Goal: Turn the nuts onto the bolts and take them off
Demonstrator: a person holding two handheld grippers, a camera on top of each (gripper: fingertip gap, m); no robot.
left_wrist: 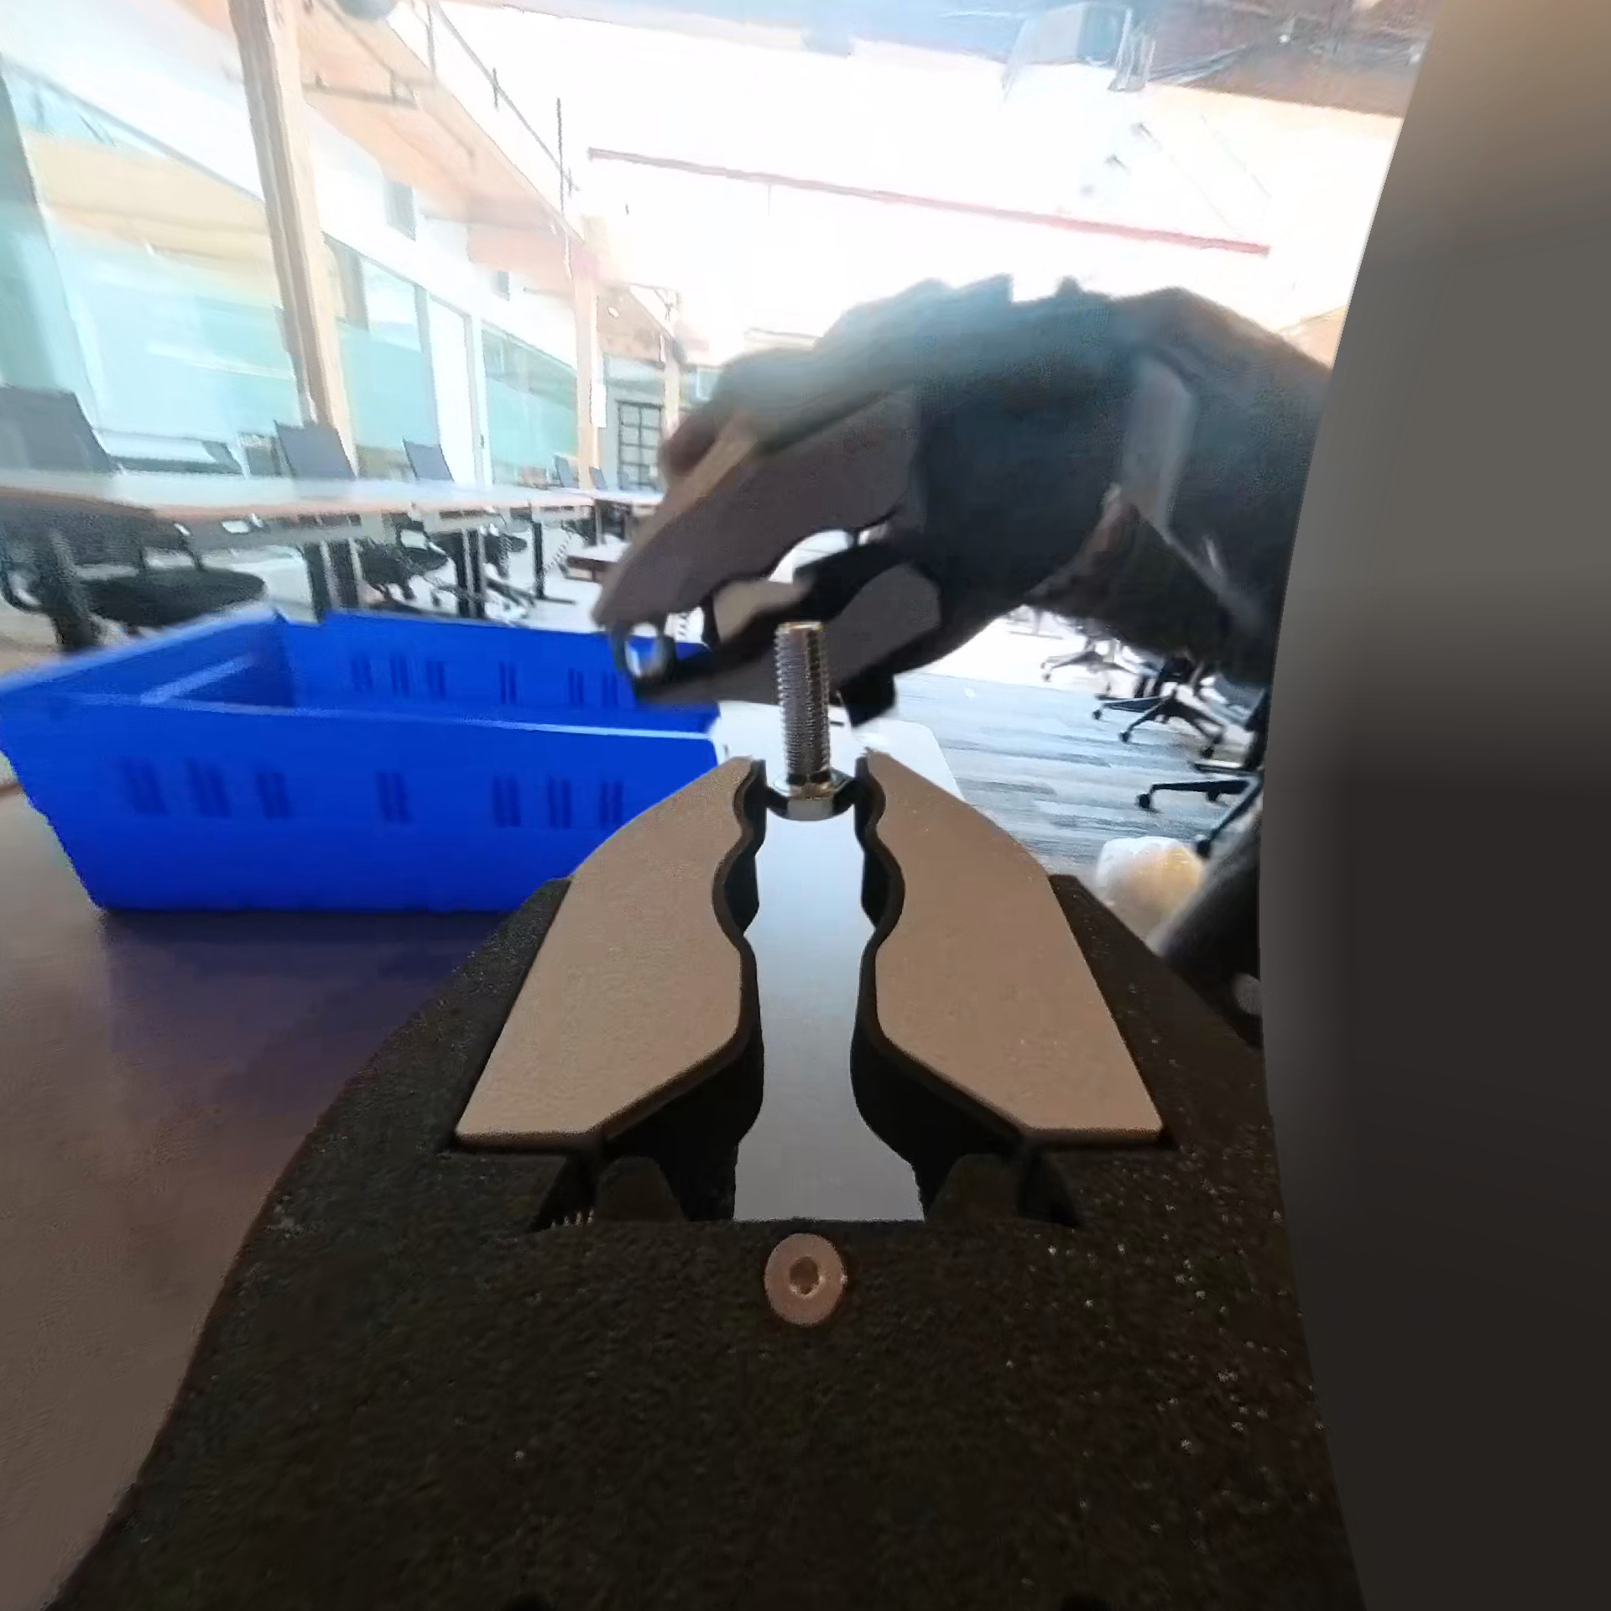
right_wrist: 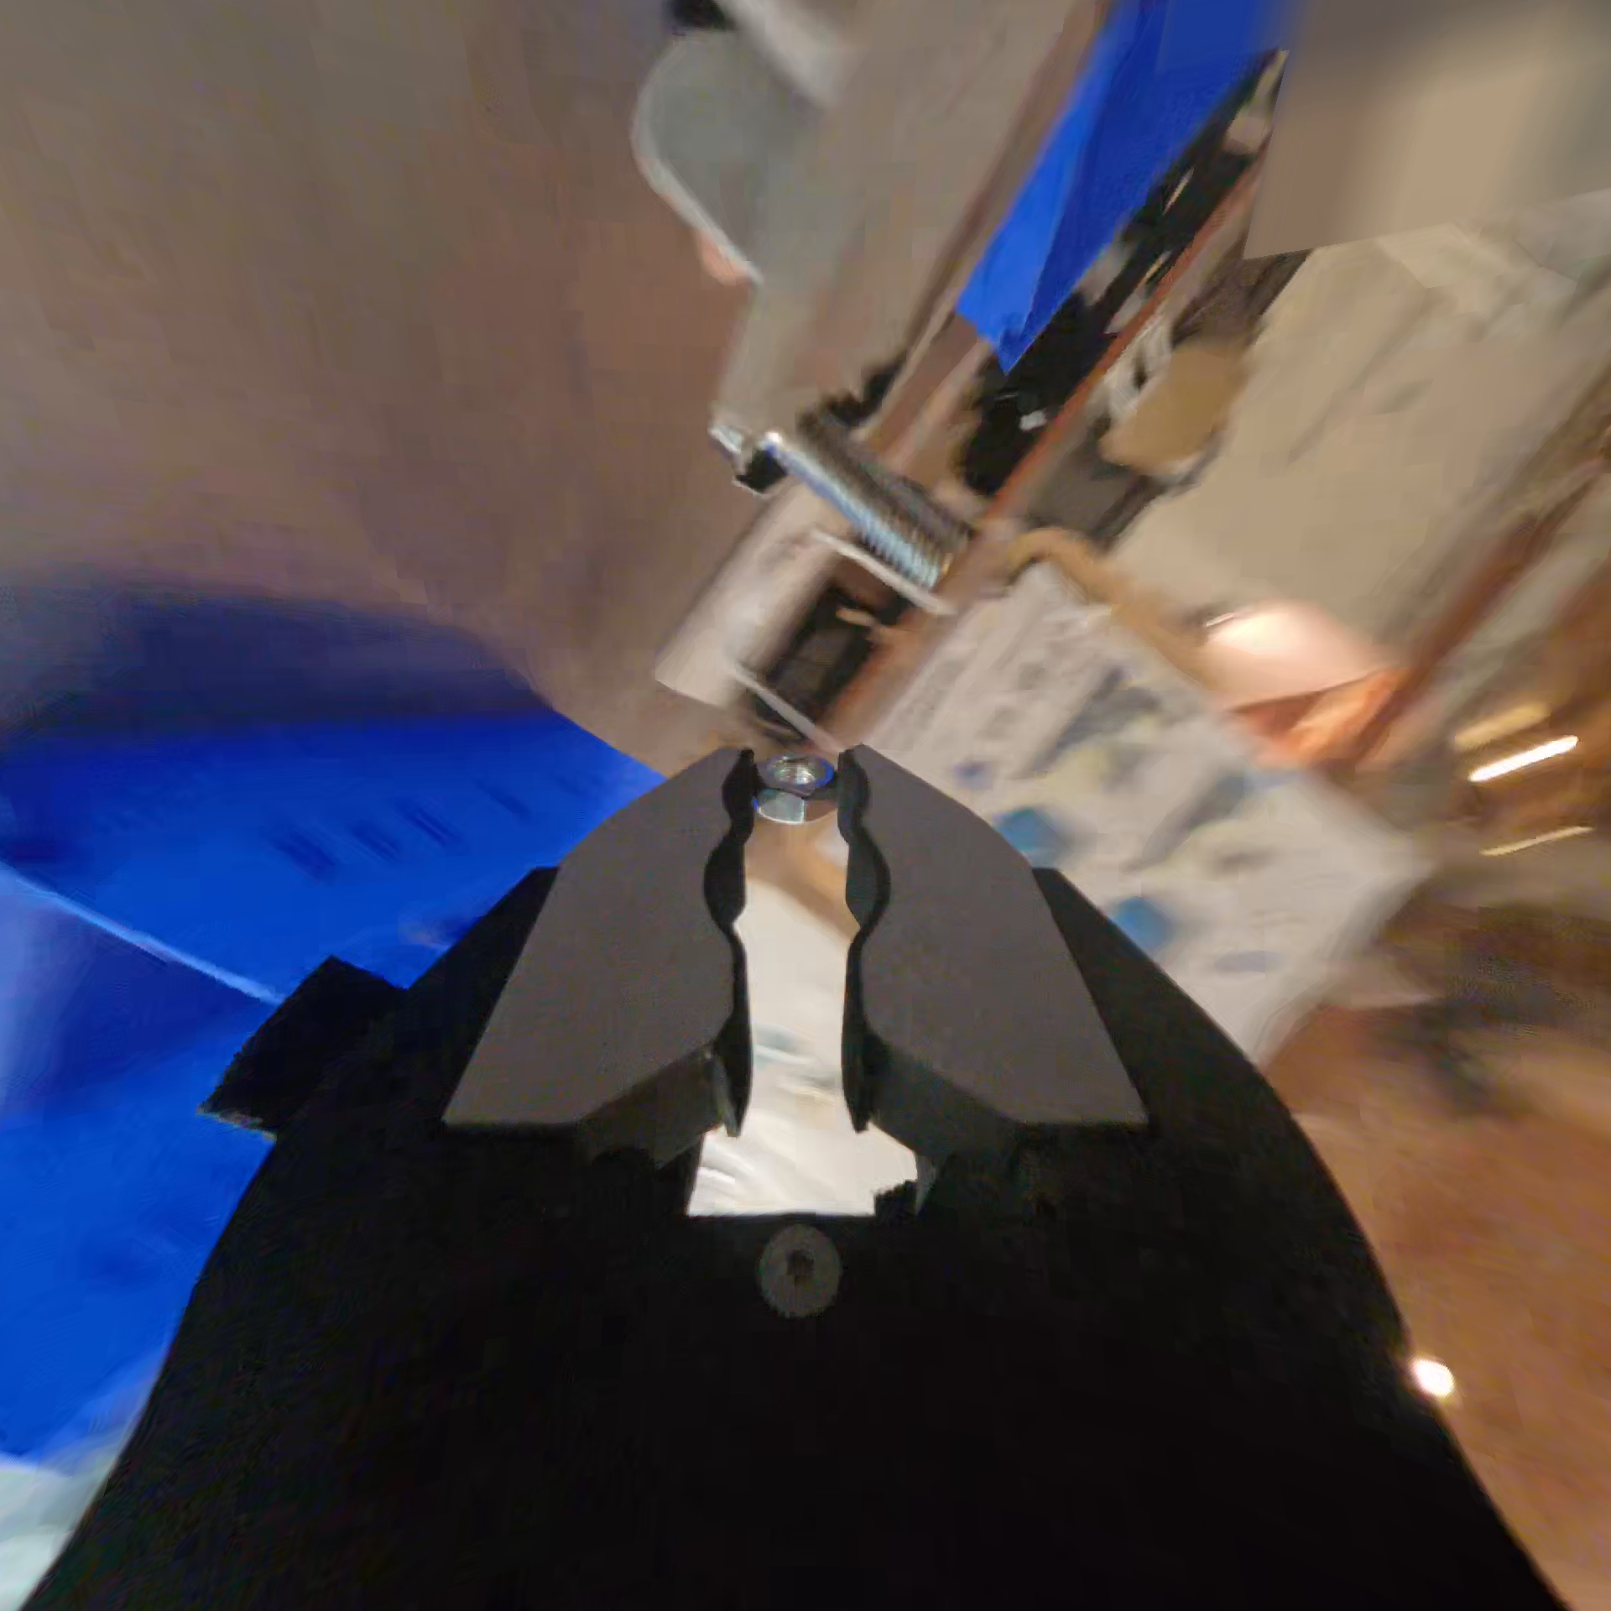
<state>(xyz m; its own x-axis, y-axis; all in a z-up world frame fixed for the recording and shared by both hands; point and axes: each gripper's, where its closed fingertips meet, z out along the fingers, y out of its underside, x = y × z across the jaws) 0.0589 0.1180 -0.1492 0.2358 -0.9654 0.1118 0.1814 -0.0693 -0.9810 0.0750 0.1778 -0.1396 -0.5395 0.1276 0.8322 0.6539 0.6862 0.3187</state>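
Observation:
My left gripper point(left_wrist: 804, 778) is shut on the hex head of a silver bolt point(left_wrist: 802, 697), which stands upright with its threaded shank up. My right gripper point(left_wrist: 649, 662) shows blurred behind and left of the bolt's top, shut on a silver nut point(left_wrist: 642, 655). In the right wrist view my right gripper point(right_wrist: 793, 785) pinches the nut point(right_wrist: 791, 789) at its fingertips. The bolt point(right_wrist: 863, 506) lies farther off, blurred and slanted, held by the left gripper. Nut and bolt are apart.
A blue plastic bin point(left_wrist: 366, 758) stands on the dark table point(left_wrist: 174, 1046) to the left of the grippers; it also shows blurred in the right wrist view point(right_wrist: 218, 828). Office desks and chairs stand beyond the table.

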